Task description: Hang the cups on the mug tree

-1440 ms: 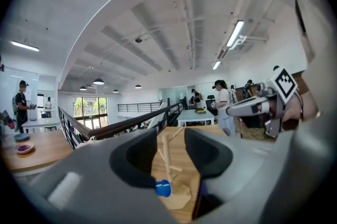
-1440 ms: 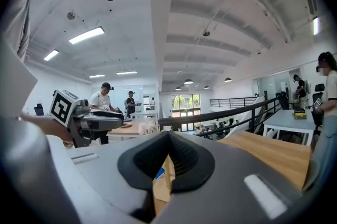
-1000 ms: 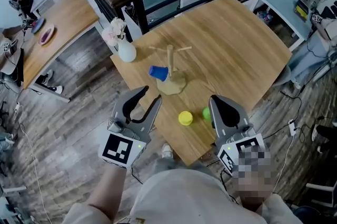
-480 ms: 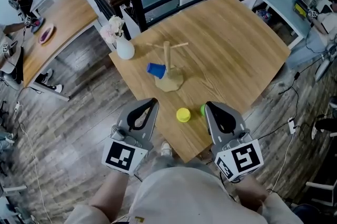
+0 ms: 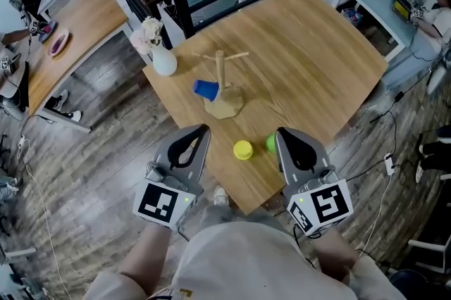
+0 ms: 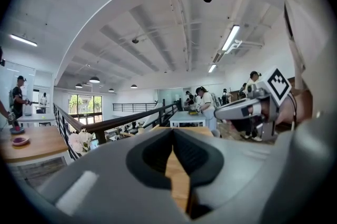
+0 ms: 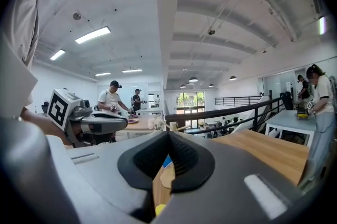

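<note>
Far left on the wooden surface [image 5: 310,59] we see a white vase [image 5: 163,63] of flowers near the edge. Right of it a blue cup [image 5: 206,89] sits low against the mug tree [image 5: 220,73]; whether it hangs or lies on the base we cannot tell. Nearer us, the left gripper [image 5: 204,129] hovers by the surface's near edge, its jaws together on nothing. A yellow cup [image 5: 243,150] sits near that edge between our two grippers, with a green cup [image 5: 271,144] just beside it, partly hidden by the right gripper [image 5: 280,132], whose jaws are likewise pressed together and empty.
</note>
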`<state>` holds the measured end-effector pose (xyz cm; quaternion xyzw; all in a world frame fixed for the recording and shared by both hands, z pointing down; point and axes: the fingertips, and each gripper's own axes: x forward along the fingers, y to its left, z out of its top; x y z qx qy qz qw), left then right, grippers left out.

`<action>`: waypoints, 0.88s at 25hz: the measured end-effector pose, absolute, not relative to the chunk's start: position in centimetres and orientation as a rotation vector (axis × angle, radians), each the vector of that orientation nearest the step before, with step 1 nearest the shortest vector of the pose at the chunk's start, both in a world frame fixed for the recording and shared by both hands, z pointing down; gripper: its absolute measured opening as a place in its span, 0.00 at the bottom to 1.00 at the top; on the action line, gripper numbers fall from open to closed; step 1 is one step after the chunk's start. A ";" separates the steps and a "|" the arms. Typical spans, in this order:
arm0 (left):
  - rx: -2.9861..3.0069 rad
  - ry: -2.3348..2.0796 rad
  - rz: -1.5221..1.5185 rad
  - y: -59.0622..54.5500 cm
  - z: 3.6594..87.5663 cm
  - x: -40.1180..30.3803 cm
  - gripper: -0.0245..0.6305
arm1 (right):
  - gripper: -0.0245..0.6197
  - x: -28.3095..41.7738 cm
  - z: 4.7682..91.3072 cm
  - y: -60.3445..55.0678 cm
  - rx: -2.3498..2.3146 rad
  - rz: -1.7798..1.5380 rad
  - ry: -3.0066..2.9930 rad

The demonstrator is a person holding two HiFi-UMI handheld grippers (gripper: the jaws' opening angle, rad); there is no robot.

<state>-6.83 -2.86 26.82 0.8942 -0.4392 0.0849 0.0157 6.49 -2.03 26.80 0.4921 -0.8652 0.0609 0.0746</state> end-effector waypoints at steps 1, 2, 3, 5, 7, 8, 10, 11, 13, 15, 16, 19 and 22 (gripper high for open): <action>2.783 -1.357 0.263 -3.1 26.9 -6.6 0.04 | 0.04 6.8 26.7 -2.2 1.493 0.187 -2.594; 2.785 -1.348 0.262 -3.4 27.0 -6.3 0.04 | 0.04 7.2 26.7 -2.5 1.513 0.191 -2.591; 2.790 -1.340 0.262 -3.8 27.2 -6.0 0.04 | 0.04 7.7 26.6 -2.8 1.537 0.196 -2.588; 2.821 -1.332 0.262 -4.9 27.4 -5.2 0.04 | 0.04 8.8 26.7 -3.8 1.586 0.199 -2.576; 2.860 -1.319 0.261 -6.1 27.8 -4.3 0.04 | 0.04 9.8 27.2 -4.7 1.608 0.200 -2.556; 2.866 -1.304 0.266 -6.6 28.0 -3.7 0.04 | 0.10 10.2 27.5 -5.1 1.614 0.205 -2.542; 2.875 -1.271 0.280 -7.5 28.8 -2.7 0.04 | 0.15 11.1 28.4 -5.7 1.626 0.223 -2.513; 2.885 -1.259 0.286 -7.9 29.2 -2.2 0.04 | 0.15 11.6 28.9 -5.9 1.630 0.231 -2.501; 2.894 -1.235 0.306 -8.6 30.1 -1.0 0.04 | 0.18 12.6 30.1 -6.2 1.631 0.251 -2.481; 2.897 -1.207 0.326 -9.1 31.2 0.1 0.04 | 0.20 13.5 31.6 -6.4 1.629 0.275 -2.456; 2.897 -1.194 0.335 -9.3 31.7 0.5 0.04 | 0.21 13.8 32.3 -6.5 1.628 0.287 -2.443; 2.883 -1.164 0.382 -9.8 33.8 1.0 0.04 | 0.24 14.1 34.8 -6.9 1.616 0.322 -2.411; 2.870 -1.138 0.428 -10.1 35.8 1.7 0.04 | 0.27 14.5 37.3 -7.0 1.588 0.368 -2.387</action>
